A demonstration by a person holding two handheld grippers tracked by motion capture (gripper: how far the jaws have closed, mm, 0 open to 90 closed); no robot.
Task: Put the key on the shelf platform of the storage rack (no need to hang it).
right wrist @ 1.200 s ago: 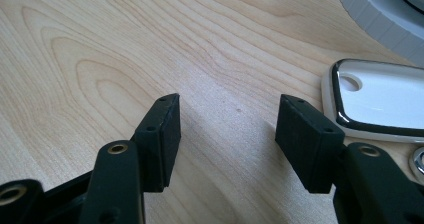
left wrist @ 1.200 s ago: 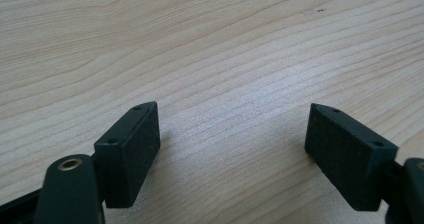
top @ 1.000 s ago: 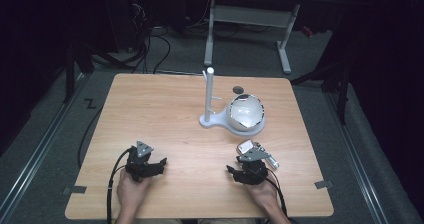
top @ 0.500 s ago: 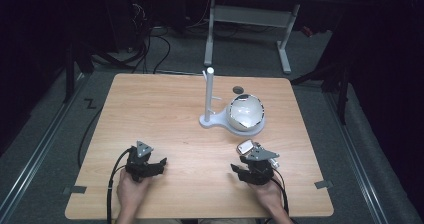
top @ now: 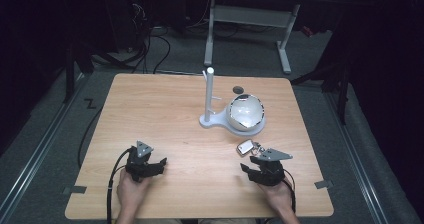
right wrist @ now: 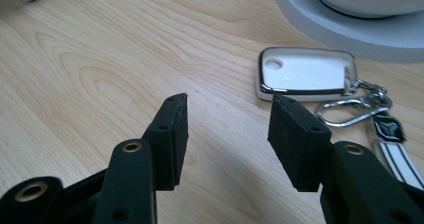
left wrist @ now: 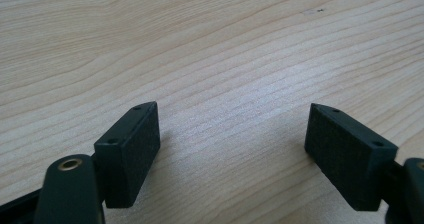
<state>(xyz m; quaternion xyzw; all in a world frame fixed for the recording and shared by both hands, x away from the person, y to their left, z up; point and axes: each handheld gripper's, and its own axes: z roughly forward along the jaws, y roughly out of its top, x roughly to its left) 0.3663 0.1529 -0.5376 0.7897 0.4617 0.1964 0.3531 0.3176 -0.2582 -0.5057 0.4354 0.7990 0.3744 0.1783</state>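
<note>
A white key fob (top: 245,146) on a metal ring lies flat on the wooden table (top: 165,109), just in front of the stand's base. In the right gripper view the key fob (right wrist: 302,74) sits a little beyond my right jaw, with its key ring (right wrist: 350,109) and a small tag trailing beside that jaw. My right gripper (right wrist: 227,114) is open and holds nothing; from above the right gripper (top: 248,170) rests near the front right. My left gripper (left wrist: 232,119) is wide open over bare wood, seen from above as the left gripper (top: 159,165) at the front left.
A white stand with an upright post (top: 210,94) and a flat base (right wrist: 350,34) stands mid-table, carrying a white bowl (top: 246,113). A small dark disc (top: 239,89) lies behind it. The table's front edge is close behind both hands.
My right gripper has shifted slightly right and back toward the front edge, away from the key fob. The left gripper and the fob have stayed put.
</note>
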